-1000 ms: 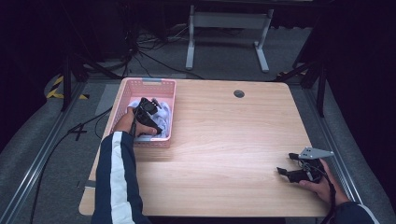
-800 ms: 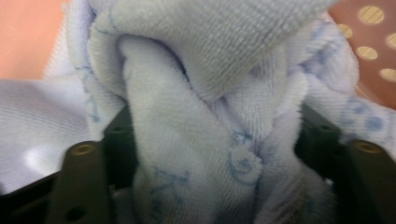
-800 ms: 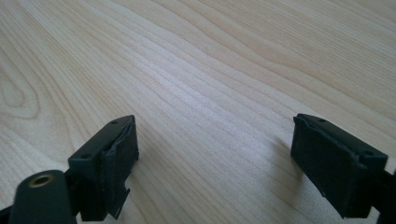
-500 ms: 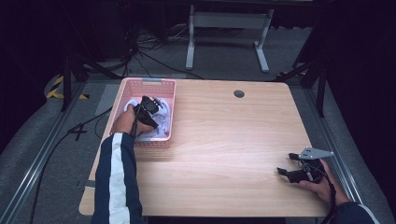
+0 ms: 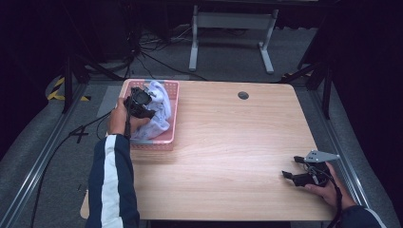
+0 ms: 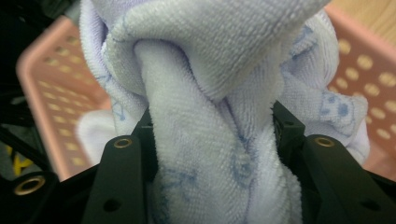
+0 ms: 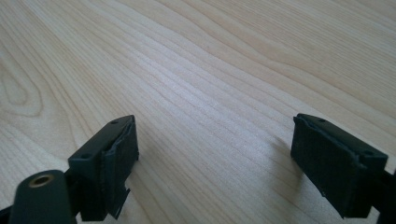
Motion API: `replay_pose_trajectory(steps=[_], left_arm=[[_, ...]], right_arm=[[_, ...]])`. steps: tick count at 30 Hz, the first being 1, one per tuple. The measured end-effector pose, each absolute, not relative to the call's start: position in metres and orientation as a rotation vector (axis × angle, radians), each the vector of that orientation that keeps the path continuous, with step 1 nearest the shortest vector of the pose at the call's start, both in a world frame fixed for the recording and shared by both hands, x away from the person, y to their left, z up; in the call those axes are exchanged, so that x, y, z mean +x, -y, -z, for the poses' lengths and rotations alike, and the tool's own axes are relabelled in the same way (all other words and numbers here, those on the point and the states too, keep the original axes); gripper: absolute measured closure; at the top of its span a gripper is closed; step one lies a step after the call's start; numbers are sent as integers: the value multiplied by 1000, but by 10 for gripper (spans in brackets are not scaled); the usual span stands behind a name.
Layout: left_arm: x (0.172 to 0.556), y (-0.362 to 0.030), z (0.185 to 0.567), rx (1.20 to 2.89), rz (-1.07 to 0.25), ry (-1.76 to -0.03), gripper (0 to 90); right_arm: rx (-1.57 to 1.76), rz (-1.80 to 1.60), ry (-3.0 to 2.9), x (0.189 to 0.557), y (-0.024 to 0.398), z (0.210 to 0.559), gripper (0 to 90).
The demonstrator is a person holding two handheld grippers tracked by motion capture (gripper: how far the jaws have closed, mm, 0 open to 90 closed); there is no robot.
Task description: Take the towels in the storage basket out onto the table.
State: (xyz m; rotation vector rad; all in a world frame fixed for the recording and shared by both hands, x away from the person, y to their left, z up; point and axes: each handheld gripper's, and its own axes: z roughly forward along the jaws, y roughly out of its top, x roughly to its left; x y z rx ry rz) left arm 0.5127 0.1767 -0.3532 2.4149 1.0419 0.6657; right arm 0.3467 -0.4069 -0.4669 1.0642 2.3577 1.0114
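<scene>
- At the far left of the surface (image 5: 228, 142) stands a pink basket (image 5: 172, 114) with perforated walls, set against the surface's left edge.
- My left gripper (image 5: 142, 105) is above that basket, held in my left hand (image 5: 119, 118), with a dark sleeve striped in white running down to the bottom of the high view.
- Its jaws have just been closing, and they now clamp a thick fold of a white towel (image 6: 210, 121) with a faint blue print; the cloth bulges up between both jaws in the left gripper view.
- The towel (image 5: 159, 111) hangs partly lifted, its lower part inside the basket and one bunch draped at the basket's right wall.
- The middle of the wooden surface is bare grain, with a small round grommet (image 5: 243, 95) near the far edge.
- At the near right corner, my right gripper (image 5: 291, 172) rests low over the surface in my right hand (image 5: 328, 187), well apart from the basket.
- Its jaws stand wide with nothing between them, bare wood (image 7: 215, 93) showing in the gap.
</scene>
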Motion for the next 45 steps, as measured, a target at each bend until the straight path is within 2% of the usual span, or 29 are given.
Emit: replay_pose_trajectory(steps=[10,28,36,45], left_arm=[[494,-186,295,2231,-717,-1007,525],[471,-181,221,2098,-786,-919,525],[470,-137,219,2085,-678,-773,524],[467,-49,234,2152,-528,-554,521]], right_arm=[[1062,-1012,-2359,346,407,467,149],[1061,-1009,-2359,346,407,467,149],[1060,-1009,-2359,346,407,467,149],[1063,-1011,-2358,346,407,467,149]])
